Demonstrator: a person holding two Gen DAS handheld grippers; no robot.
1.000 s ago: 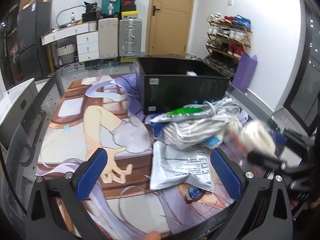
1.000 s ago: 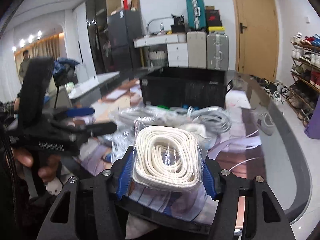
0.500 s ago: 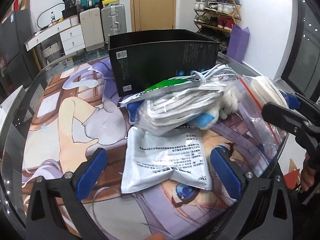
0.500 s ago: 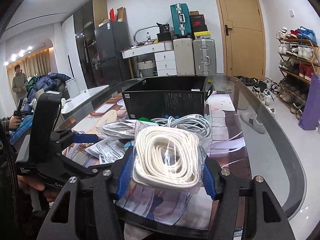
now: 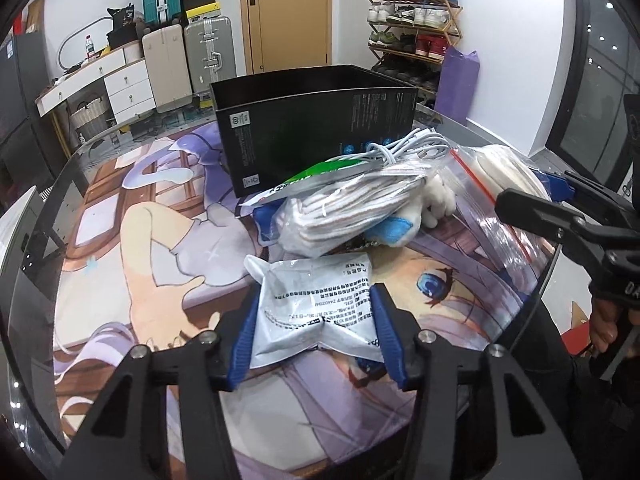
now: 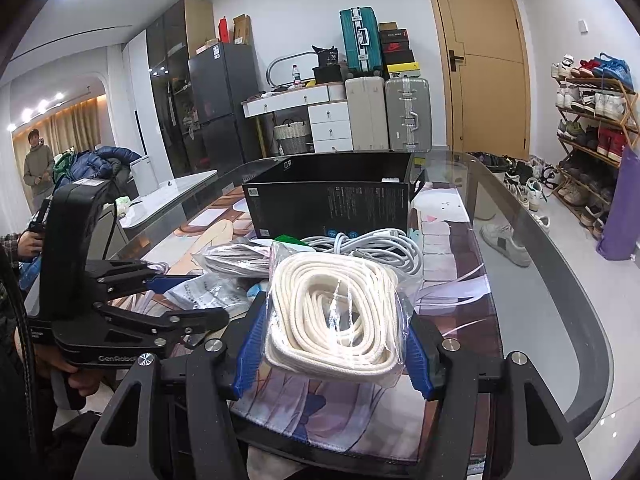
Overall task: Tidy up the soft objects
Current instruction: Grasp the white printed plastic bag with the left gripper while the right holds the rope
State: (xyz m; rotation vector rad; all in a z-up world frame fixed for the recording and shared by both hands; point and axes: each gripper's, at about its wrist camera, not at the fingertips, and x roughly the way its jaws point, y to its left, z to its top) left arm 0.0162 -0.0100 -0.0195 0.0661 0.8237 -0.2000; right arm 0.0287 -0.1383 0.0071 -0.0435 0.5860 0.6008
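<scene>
We are working with both grippers loaded or nearly so, and the sorting looks to be in its early part. Our right gripper (image 6: pixel 334 344) is clamping a clear zip bag of coiled white rope (image 6: pixel 334 312), its blue pads pressing the bag's two sides and holding it just above the near edge of the desk (image 6: pixel 560 280). Our left gripper (image 5: pixel 316 332) is closing its jaws on a flat silver foil pouch (image 5: pixel 316 300) lying on the printed mat; the pads are already meeting its edges and the pouch is buckling between them.

The black box (image 5: pixel 312 128) is standing open at the far side of the mat, and we are taking it for the place the soft things belong. In the right wrist view only a small white item is showing over its rim, so we judge that little has gone in.

Still waiting in a heap just in front of the box are a bagged bundle of white striped cloth (image 5: pixel 340 216), a green and white packet (image 5: pixel 320 178), a coiled white cable (image 5: pixel 404 148) and a small white and blue plush piece (image 5: pixel 416 216). Those, plus the two things in our grippers, are what we are reckoning as left.
</scene>
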